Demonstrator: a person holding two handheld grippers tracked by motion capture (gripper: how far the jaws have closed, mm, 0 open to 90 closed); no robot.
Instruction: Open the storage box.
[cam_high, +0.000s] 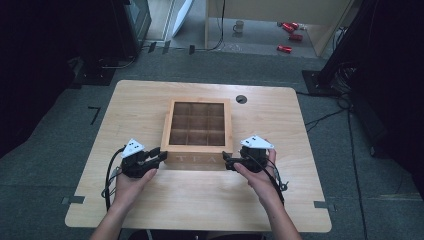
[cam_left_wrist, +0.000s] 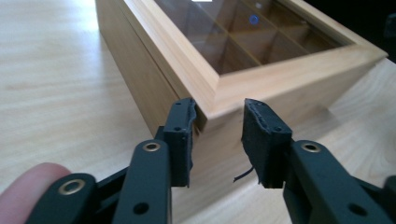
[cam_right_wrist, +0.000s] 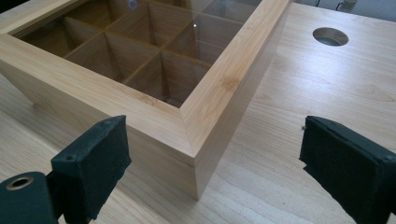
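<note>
Pale rectangular wooden bench (cam_high: 150, 100). Square light-wood tea box with glass-paned lid and nine compartments (cam_high: 199, 131): mid-bench, nearer the front edge. Left hand-held gripper (cam_high: 161, 154): jaws narrowed at the box's front left corner, lid edge between the pads, contact unclear. Right hand-held gripper (cam_high: 226, 158): jaws wide apart, straddling the front right corner, holding nothing.

Dim high view, black toward nine and three o'clock. Gripper views brighter; small glints on the box (cam_left_wrist: 261, 51) glass at twelve, near jaws soft.
</note>
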